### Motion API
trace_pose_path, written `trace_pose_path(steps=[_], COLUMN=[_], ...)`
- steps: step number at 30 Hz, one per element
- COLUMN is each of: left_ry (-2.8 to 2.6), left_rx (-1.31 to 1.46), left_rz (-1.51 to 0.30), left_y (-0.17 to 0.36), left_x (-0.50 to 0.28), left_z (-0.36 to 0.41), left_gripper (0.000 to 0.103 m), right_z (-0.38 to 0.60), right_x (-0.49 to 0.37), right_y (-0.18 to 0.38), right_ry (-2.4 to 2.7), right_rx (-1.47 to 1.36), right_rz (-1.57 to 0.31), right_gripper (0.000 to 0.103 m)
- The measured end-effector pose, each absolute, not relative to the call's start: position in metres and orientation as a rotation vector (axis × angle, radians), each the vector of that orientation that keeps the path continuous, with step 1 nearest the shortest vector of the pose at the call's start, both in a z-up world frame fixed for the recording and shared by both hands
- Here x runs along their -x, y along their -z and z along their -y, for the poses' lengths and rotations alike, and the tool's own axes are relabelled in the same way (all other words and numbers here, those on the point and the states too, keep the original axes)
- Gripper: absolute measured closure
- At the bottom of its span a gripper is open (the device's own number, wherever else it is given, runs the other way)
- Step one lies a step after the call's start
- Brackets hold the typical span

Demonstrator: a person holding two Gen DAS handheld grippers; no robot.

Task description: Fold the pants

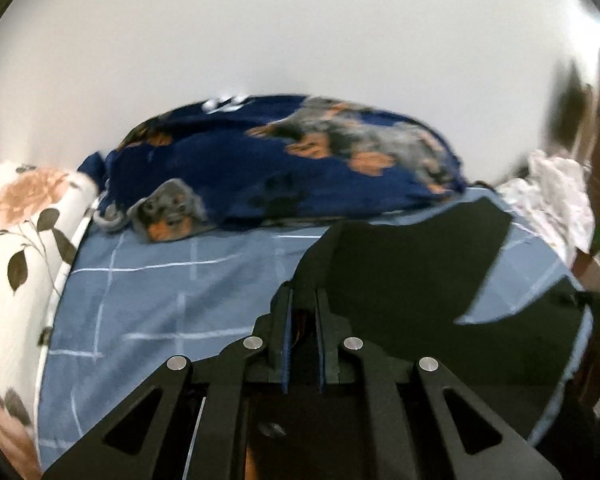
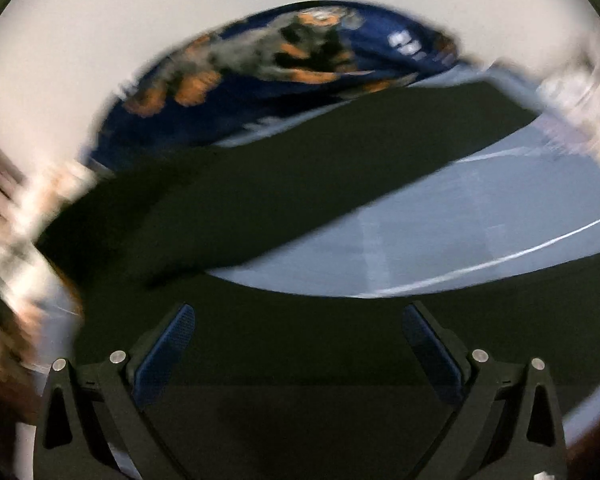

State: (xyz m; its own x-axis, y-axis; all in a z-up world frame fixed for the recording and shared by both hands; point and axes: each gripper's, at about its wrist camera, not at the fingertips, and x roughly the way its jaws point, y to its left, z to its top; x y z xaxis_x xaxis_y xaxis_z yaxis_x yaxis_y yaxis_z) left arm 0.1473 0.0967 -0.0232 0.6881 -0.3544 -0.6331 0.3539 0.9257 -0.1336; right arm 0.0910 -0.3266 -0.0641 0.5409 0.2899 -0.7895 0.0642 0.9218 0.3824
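Blue checked bedsheet [image 1: 148,300] under white wall [image 1: 300,32]; left fingers [image 1: 286,320] clamp black pants [image 1: 400,272], right fingers [image 2: 172,344] apart.

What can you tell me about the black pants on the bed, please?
The black pants are plain, dark, matte cloth spread over the blue checked bedsheet, with sheet showing between two parts. The left gripper is shut on a raised fold. The right gripper hangs open over another stretch. Seams and waistband cannot be made out.
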Motion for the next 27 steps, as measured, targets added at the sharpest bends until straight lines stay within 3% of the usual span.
trace_pose_path(steps=[5, 10, 16, 19, 21, 23, 27], left_ry=[0.434, 0.431, 0.421, 0.412, 0.404, 0.400, 0.373], left_rx=[0.041, 0.124, 0.188, 0.209, 0.212, 0.220, 0.232], left_rz=[-0.696, -0.722, -0.765, -0.783, -0.789, -0.803, -0.826], left_y=[0.018, 0.025, 0.036, 0.042, 0.043, 0.045, 0.048], left_x=[-0.090, -0.055, -0.035, -0.032, -0.033, -0.033, -0.034], left_z=[-0.081, -0.078, -0.078, -0.079, -0.081, -0.082, -0.092], left_gripper=[0.093, 0.093, 0.093, 0.093, 0.093, 0.093, 0.093], right_z=[0.326, 0.299, 0.288, 0.296, 0.296, 0.295, 0.297], right_x=[-0.130, -0.177, -0.241, -0.259, -0.268, -0.269, -0.245], right_y=[0.073, 0.066, 0.096, 0.114, 0.130, 0.139, 0.124], right_ry=[-0.386, -0.466, -0.449, -0.386, -0.372, -0.387, -0.425], right_rx=[-0.812, -0.804, -0.940, -0.952, -0.987, -1.008, -0.964], right_rz=[-1.001, -1.005, -1.087, -1.132, -1.177, -1.199, -1.123], right_gripper=[0.000, 0.002, 0.014, 0.032, 0.067, 0.090, 0.095])
